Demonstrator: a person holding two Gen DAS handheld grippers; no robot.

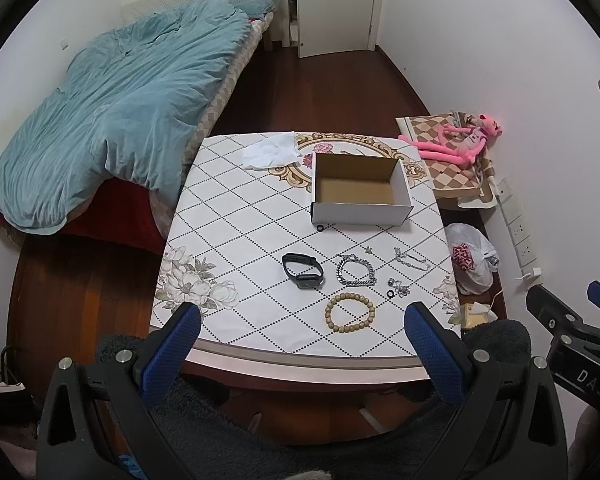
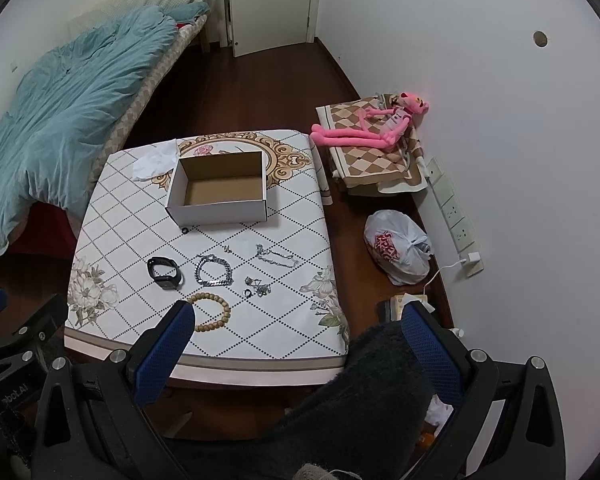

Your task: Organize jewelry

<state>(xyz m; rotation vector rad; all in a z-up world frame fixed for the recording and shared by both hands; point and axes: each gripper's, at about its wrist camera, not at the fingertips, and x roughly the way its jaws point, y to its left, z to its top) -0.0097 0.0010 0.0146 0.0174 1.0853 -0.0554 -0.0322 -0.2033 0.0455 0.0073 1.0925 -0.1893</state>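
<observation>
An open, empty cardboard box (image 1: 360,190) (image 2: 220,192) stands on the patterned table (image 1: 228,232) (image 2: 300,208). In front of it lie a black watch (image 1: 303,271) (image 2: 165,272), a silver chain bracelet (image 1: 356,271) (image 2: 214,271), a wooden bead bracelet (image 1: 349,313) (image 2: 216,312), a thin silver necklace (image 1: 411,259) (image 2: 276,258), small rings and a pendant (image 1: 398,289) (image 2: 257,286), and a black ring (image 1: 320,228) (image 2: 185,231) by the box. My left gripper (image 1: 302,336) and right gripper (image 2: 296,336) are open and empty, held above the table's near edge.
A crumpled white tissue (image 1: 270,151) (image 2: 154,164) lies at the table's far left. A bed with a blue duvet (image 1: 112,112) is on the left. A pink plush toy (image 2: 376,124) on a cushion, a plastic bag (image 2: 398,248) and a wall power strip (image 2: 454,212) are on the right.
</observation>
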